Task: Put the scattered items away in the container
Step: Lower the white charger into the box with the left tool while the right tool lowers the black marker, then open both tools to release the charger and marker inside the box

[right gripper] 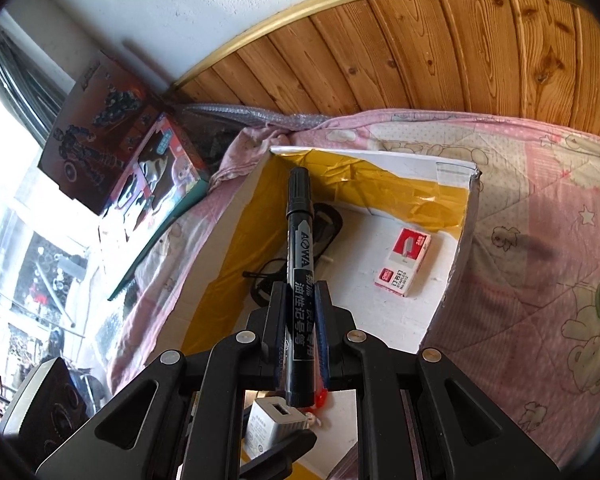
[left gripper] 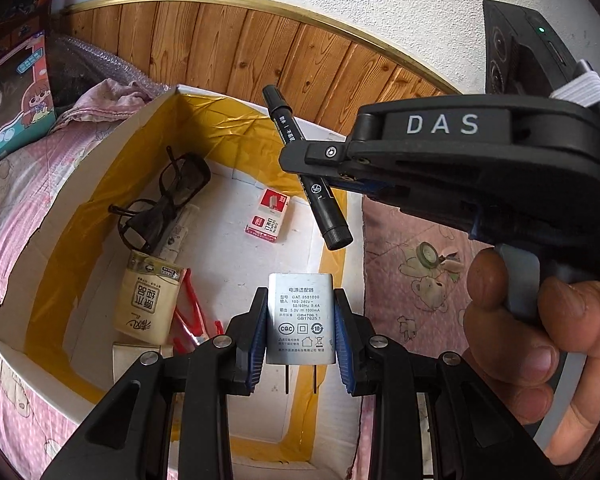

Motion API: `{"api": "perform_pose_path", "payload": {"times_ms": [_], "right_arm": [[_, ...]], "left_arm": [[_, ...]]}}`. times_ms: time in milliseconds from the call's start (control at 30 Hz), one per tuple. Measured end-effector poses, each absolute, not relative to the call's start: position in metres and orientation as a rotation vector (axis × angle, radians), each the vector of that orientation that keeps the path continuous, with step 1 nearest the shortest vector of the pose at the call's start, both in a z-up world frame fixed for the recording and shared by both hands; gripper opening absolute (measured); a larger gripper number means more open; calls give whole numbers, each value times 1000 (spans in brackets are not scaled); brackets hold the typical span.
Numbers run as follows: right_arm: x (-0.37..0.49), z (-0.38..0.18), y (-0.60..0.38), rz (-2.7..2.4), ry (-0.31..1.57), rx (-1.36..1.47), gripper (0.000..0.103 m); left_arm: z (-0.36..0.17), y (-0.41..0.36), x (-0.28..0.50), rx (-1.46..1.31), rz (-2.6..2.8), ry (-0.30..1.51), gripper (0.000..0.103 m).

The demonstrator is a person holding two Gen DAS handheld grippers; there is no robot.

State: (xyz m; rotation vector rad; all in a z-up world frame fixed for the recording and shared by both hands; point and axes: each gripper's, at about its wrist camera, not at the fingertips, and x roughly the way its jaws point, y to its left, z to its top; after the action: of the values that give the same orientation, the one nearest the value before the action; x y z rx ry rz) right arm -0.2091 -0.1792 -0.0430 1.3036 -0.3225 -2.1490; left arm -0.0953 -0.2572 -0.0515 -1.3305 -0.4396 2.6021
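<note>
My left gripper [left gripper: 300,320] is shut on a white power adapter [left gripper: 301,320], prongs pointing toward the camera, held above the near end of the open cardboard box [left gripper: 60,216]. My right gripper [right gripper: 300,312] is shut on a black marker [right gripper: 299,248], which hangs over the box's right side; in the left wrist view that marker [left gripper: 332,220] sticks out below the right gripper [left gripper: 320,168]. Inside the box lie black glasses [left gripper: 168,200], a red-and-white staple box [left gripper: 268,216], a beige tissue pack [left gripper: 148,300] and a red item [left gripper: 190,316].
The box rests on a pink patterned bedspread [right gripper: 540,240] against a wood-panelled wall [left gripper: 260,48]. Toy boxes [right gripper: 140,168] and crumpled cloth [left gripper: 108,100] lie beyond the box's far left corner. A hand [left gripper: 532,360] grips the right gripper's handle.
</note>
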Motion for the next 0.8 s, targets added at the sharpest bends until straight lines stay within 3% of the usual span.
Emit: {"api": "perform_pose_path", "payload": {"times_ms": [267, 367, 400, 500, 800], "right_arm": [[-234, -62, -191, -2128, -271, 1362, 14], [-241, -67, -192, -2109, -282, 1360, 21], [-243, -69, -190, -2109, -291, 1356, 28], [-240, -69, -186, -2117, -287, 1336, 27], [-221, -65, -171, -2074, -331, 1265, 29]], "left_arm": [[-65, -262, -106, -1374, 2599, -445, 31], [-69, -263, -112, -1392, 2587, -441, 31], [-70, -264, -114, -1395, 2584, -447, 33], [-70, -268, -115, -1383, 2592, -460, 41], [-71, -290, -106, -1364, 2618, -519, 41]]}}
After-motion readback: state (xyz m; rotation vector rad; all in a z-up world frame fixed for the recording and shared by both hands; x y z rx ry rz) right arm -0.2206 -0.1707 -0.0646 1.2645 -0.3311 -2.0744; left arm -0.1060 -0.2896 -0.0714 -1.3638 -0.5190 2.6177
